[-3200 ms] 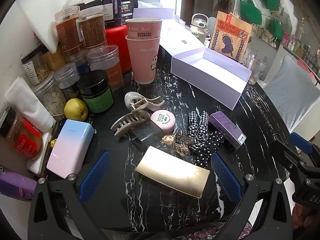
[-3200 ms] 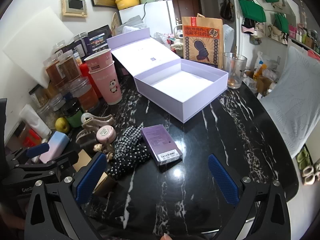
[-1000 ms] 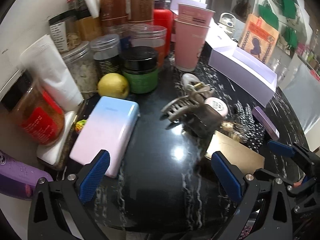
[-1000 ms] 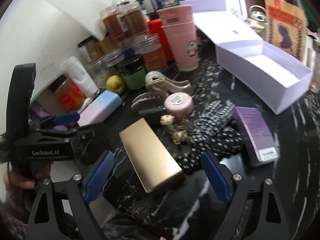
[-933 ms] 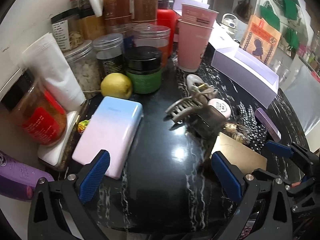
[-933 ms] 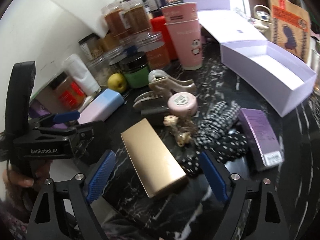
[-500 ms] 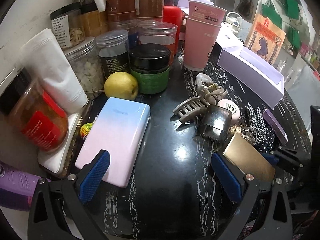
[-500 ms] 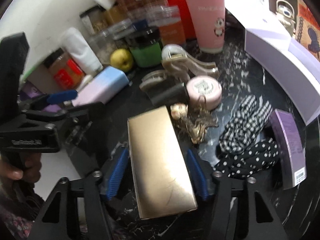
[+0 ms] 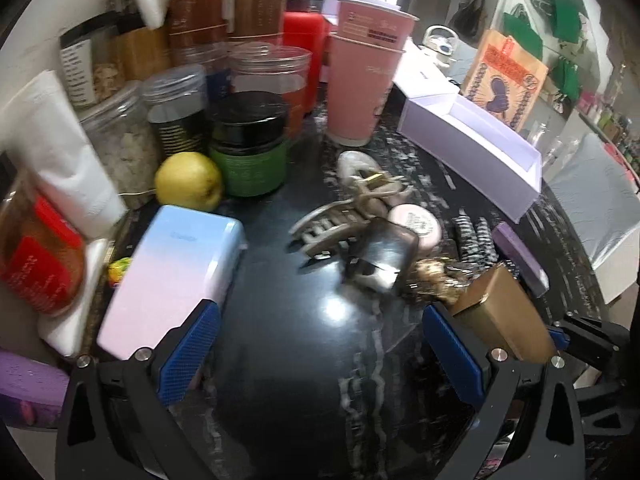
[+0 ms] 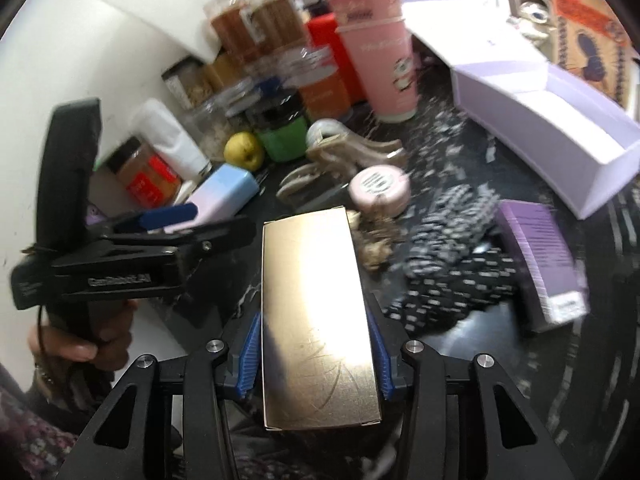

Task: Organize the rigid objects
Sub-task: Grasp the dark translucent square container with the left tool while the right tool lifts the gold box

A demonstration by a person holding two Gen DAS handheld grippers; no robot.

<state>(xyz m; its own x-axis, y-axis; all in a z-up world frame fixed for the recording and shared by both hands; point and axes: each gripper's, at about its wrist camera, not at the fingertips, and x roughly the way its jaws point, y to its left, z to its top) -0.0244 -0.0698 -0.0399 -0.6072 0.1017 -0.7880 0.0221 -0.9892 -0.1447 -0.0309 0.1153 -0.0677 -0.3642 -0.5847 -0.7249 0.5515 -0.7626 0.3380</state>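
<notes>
A flat gold box (image 10: 316,312) lies lengthwise between the fingers of my right gripper (image 10: 314,354). The jaws are closing and both blue pads (image 10: 250,354) touch its long sides. In the left wrist view the gold box (image 9: 500,316) stands tilted, its far end raised off the black marble table (image 9: 304,360). My left gripper (image 9: 320,348) hangs open over bare table with nothing between its fingers. A blue-to-pink box (image 9: 172,272) lies just beyond its left pad. An open lavender gift box (image 10: 560,132) stands at the far right.
Two beige hair claws (image 9: 344,220), a pink round tin (image 9: 416,224), a dark case (image 9: 384,252) and dotted scrunchies (image 10: 452,256) crowd the middle. A purple carton (image 10: 544,256) lies right. Jars, a yellow fruit (image 9: 188,180) and pink cups (image 9: 364,80) line the back left.
My right gripper moved forward over the gold box and its jaws narrowed from wide apart to touching the box's sides. The box's far end has come up. The left gripper stays open.
</notes>
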